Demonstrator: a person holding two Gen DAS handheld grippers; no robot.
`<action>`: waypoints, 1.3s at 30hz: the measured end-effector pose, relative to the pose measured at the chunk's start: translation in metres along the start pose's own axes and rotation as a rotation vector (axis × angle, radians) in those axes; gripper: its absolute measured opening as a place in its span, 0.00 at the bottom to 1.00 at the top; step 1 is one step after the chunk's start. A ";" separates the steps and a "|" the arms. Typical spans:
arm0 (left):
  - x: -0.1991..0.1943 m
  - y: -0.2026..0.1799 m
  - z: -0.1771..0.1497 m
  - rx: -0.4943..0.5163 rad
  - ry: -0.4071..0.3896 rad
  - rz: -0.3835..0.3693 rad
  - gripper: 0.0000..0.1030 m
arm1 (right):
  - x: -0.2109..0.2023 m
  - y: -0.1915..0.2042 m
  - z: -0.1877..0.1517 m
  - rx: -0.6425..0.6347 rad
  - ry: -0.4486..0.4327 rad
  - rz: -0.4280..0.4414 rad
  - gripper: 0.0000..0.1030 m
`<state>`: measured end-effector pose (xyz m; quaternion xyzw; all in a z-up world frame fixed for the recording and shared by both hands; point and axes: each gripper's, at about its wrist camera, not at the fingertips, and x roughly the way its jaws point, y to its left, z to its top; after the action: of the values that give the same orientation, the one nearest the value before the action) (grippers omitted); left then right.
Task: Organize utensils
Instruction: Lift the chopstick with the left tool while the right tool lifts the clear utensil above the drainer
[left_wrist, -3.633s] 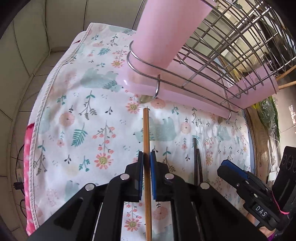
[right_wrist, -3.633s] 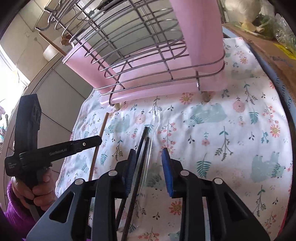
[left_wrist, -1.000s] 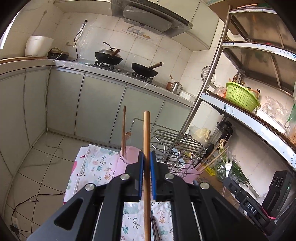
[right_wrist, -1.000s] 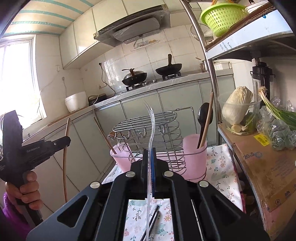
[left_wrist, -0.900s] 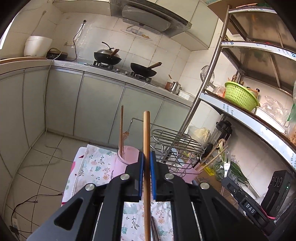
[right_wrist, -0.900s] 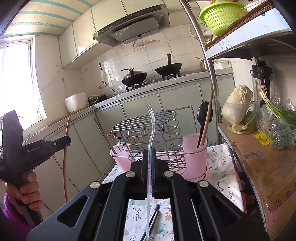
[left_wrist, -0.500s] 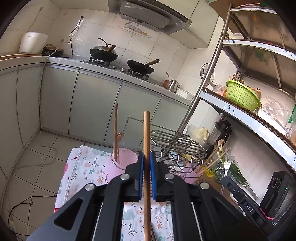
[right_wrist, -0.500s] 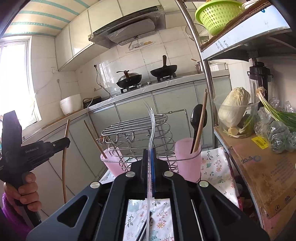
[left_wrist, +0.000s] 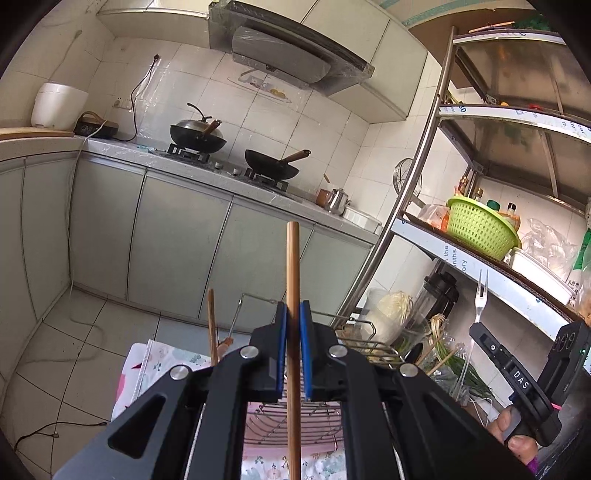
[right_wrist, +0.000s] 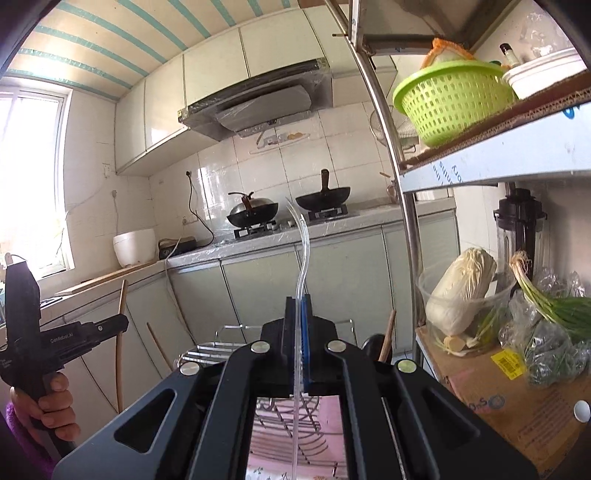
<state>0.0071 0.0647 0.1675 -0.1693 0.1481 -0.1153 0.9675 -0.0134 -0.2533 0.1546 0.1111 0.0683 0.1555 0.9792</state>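
Left gripper (left_wrist: 292, 345) has its jaws clenched on a wooden chopstick (left_wrist: 293, 280), which stands upright between the blue pads (left_wrist: 281, 343) and sticks well above them; its lower end runs down past the bottom of the left wrist view. Right gripper (right_wrist: 298, 339) has its jaws clenched on a clear plastic fork (right_wrist: 302, 254), thin, curved at the top, tines up; in the left wrist view the fork (left_wrist: 481, 295) shows to the right, above the right gripper (left_wrist: 476, 329), with a hand (left_wrist: 511, 437) on the grip. In the right wrist view the left gripper (right_wrist: 120, 325) shows at far left, held by a hand (right_wrist: 48, 400) with a purple sleeve (right_wrist: 22, 443), the chopstick (right_wrist: 120, 347) hanging from its jaws.

Below both grippers sits a wire rack (left_wrist: 295, 417) with pink cups (right_wrist: 291, 413), on a floral cloth (left_wrist: 155, 363) over the tabletop. One wooden stick (left_wrist: 212, 328) stands in the rack's left cup; a dark spoon (right_wrist: 371, 343) and a wooden handle (right_wrist: 388, 334) stand in the right one. Both held utensils are up above the rack, not in it.

Background: stove counter with two woks (left_wrist: 271, 166), hood (left_wrist: 284, 55), rice cooker (left_wrist: 57, 105). Metal shelf (left_wrist: 417, 225) at right carries a green basket (left_wrist: 480, 225), cabbage (right_wrist: 461, 288), green onions (right_wrist: 546, 299), blender (right_wrist: 519, 221), cardboard box (right_wrist: 509, 398).
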 end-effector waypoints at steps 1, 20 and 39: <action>0.001 -0.001 0.003 0.002 -0.014 0.001 0.06 | 0.001 0.000 0.004 -0.007 -0.022 0.000 0.03; 0.035 0.012 0.013 0.012 -0.081 0.026 0.06 | 0.036 -0.002 -0.039 -0.091 -0.132 0.003 0.03; 0.052 0.006 0.007 0.004 -0.058 0.012 0.06 | 0.050 -0.027 -0.050 -0.194 -0.101 -0.045 0.03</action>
<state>0.0586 0.0578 0.1587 -0.1697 0.1207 -0.1049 0.9724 0.0336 -0.2529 0.0948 0.0219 0.0061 0.1337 0.9908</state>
